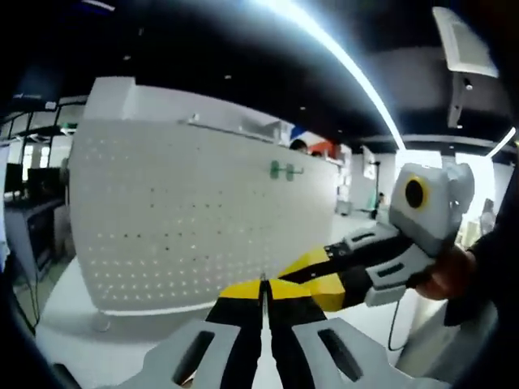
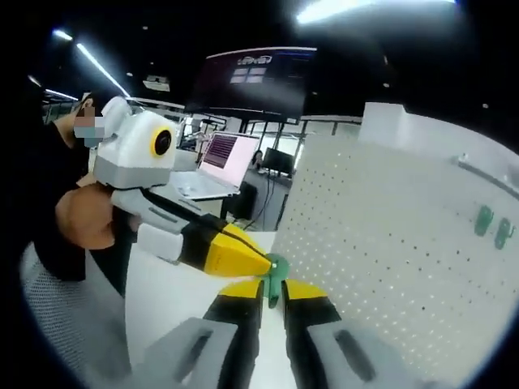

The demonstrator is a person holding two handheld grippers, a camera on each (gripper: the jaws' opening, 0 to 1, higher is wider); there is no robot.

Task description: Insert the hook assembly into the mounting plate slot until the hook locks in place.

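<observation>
Pegboard (image 1: 195, 211) upright on white table (image 1: 73, 324); ceiling light strips (image 1: 340, 57) overhead.

1. A long bright ceiling light (image 1: 340, 57) curves across the top of the left gripper view.
2. A big dark screen (image 2: 255, 81) hangs at the top middle of the right gripper view.
3. Below it, an open laptop (image 2: 212, 166) with a pinkish picture sits on a far table.
4. A white desk (image 1: 73, 324) shows at the lower left of the left gripper view.
</observation>
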